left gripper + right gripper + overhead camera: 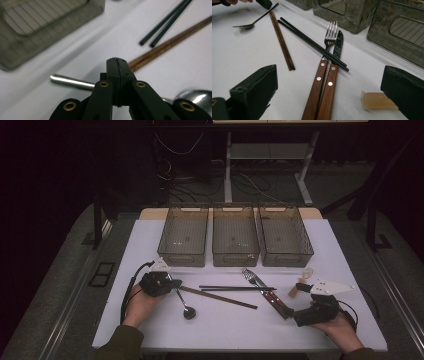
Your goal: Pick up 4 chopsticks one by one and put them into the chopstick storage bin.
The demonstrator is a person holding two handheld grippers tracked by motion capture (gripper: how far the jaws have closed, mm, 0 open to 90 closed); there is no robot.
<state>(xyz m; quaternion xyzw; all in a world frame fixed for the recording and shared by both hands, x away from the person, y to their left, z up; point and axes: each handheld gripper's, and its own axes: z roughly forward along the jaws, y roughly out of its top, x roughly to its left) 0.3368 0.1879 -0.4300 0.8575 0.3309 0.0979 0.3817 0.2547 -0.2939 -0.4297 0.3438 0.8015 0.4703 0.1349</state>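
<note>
While empty: three mesh bins (235, 236)

Three mesh bins (235, 240) stand in a row across the table (220, 320).

We see two hand-held grippers, both matte black. The left gripper (161, 283) carries a pale grey three-cornered plate on top, and a black cable loops from its rear along the forearm. In the left gripper view its jaws are flat black bars with a thin seam between them, small screw holes near the tips, and brass-coloured ringed pivots on the linkage arms. The right gripper (306, 296) has a larger pale grey plate dotted with small dark screws, plus a black cable at its back. In the right gripper view its jaws are chunky black blocks. Both arms wear olive-green sleeves, hands bare
</note>
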